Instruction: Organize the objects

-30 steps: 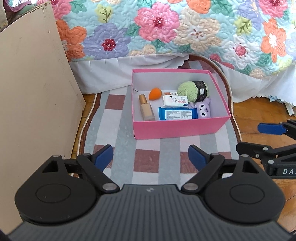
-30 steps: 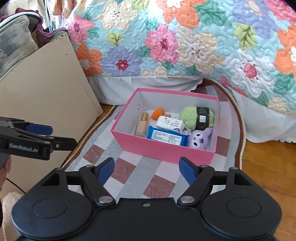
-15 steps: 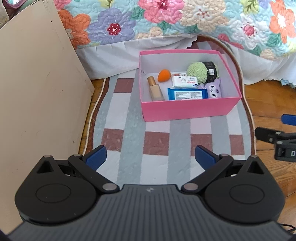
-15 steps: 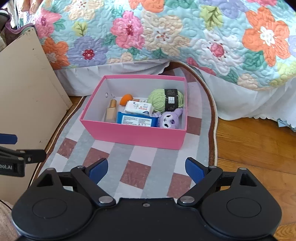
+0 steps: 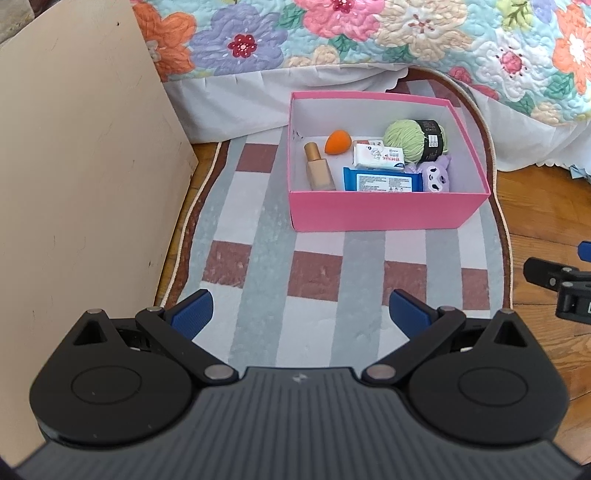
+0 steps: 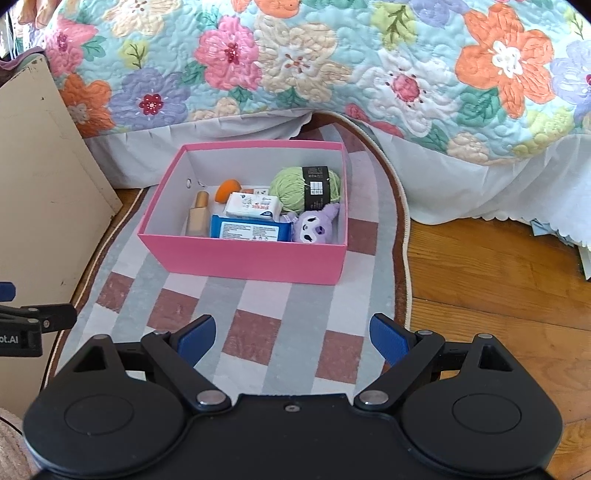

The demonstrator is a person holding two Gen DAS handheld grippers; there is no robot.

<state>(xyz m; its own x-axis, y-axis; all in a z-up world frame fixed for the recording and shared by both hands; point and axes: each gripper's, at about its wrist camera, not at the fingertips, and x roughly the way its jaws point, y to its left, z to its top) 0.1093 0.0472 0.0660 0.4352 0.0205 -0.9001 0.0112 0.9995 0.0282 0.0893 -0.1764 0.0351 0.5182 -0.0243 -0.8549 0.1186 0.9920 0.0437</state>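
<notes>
A pink box (image 5: 380, 210) (image 6: 251, 258) stands on a striped rug. Inside lie a foundation bottle (image 5: 318, 168) (image 6: 197, 216), an orange sponge (image 5: 338, 141) (image 6: 227, 189), a white tissue pack (image 5: 376, 155) (image 6: 253, 206), a blue wipes pack (image 5: 382, 180) (image 6: 247, 229), a green yarn ball (image 5: 415, 138) (image 6: 304, 188) and a purple plush toy (image 5: 437, 177) (image 6: 316, 225). My left gripper (image 5: 299, 314) is open and empty, above the rug well short of the box. My right gripper (image 6: 291, 336) is open and empty, likewise back from the box.
The striped rug (image 5: 258, 229) (image 6: 258, 332) lies on a wooden floor (image 6: 480, 277). A beige board (image 5: 81, 166) (image 6: 40, 206) stands at the left. A bed with a floral quilt (image 5: 369, 33) (image 6: 332, 66) and white skirt runs behind the box.
Both grippers have drawn back and up from the box, still open and empty. The box and its contents have not moved.
</notes>
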